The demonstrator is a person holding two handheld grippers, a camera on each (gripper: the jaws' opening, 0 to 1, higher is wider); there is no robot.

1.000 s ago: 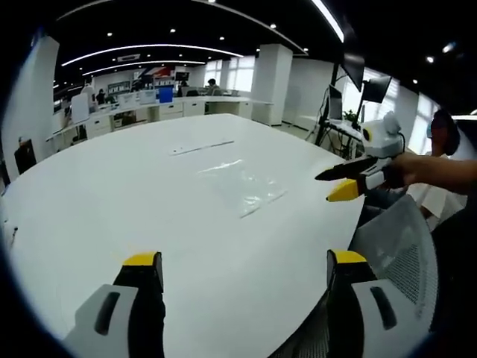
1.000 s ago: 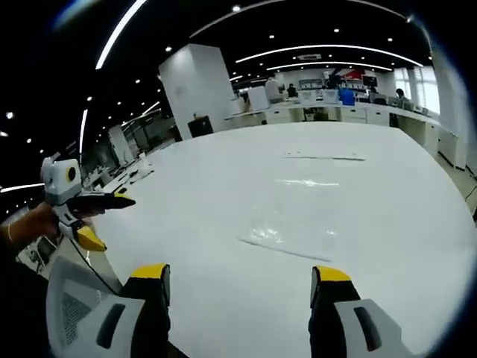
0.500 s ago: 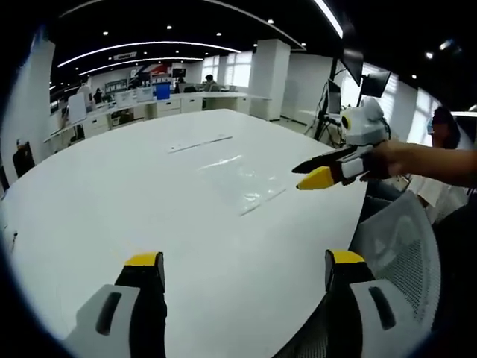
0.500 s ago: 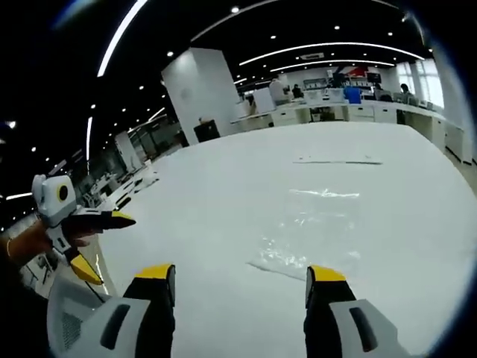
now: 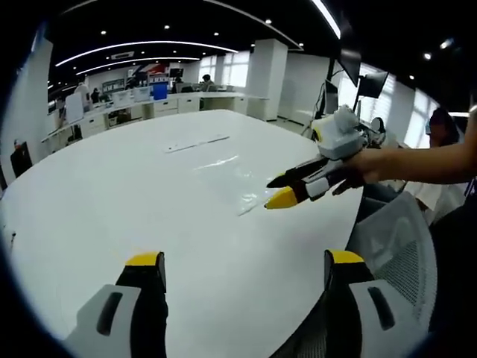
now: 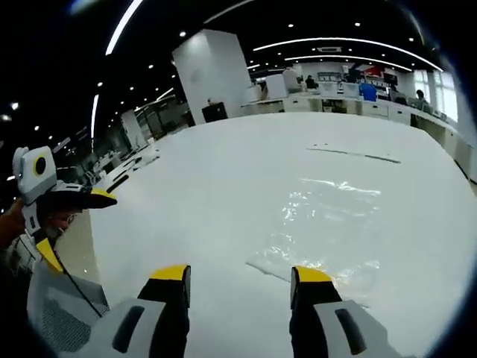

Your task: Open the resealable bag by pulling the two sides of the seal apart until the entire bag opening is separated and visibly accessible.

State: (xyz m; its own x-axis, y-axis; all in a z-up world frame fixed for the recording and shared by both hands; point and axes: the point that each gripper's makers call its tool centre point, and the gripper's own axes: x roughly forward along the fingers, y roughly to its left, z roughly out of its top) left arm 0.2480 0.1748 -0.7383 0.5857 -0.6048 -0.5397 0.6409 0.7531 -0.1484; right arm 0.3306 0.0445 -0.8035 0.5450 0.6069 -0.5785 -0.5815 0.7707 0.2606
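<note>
Two hand-held grippers work over a broad white table (image 5: 112, 194) in an open office. The resealable bag (image 6: 328, 224), clear and hard to make out against the white surface, lies flat on the table; in the left gripper view it shows as a faint glossy patch (image 5: 231, 179) in the middle of the tabletop, and in the right gripper view it spreads out just ahead of that gripper's jaws, its near edge running just past the yellow tips. The right gripper (image 6: 240, 274) has its jaws spread apart with nothing between them, the right-hand tip lying over the bag's near edge; whether it touches the plastic cannot be told. Seen from the left gripper view, this same gripper (image 5: 277, 191) comes in from the right, held in a person's hand (image 5: 358, 165), its yellow-tipped jaws parted and pointing down at the bag's near corner. The left gripper (image 5: 243, 258) stands with its jaws wide apart and empty, over bare table near the edge and well short of the bag; in the right gripper view it appears at the far left (image 6: 74, 224), beyond the table's edge, also parted. Beyond the bag a thin pale strip (image 6: 354, 154) lies on the table. A mesh-backed chair (image 5: 395, 246) stands at the table's edge. White desks (image 5: 149, 104), a square pillar (image 6: 212, 78) and ceiling light strips fill the background.
</note>
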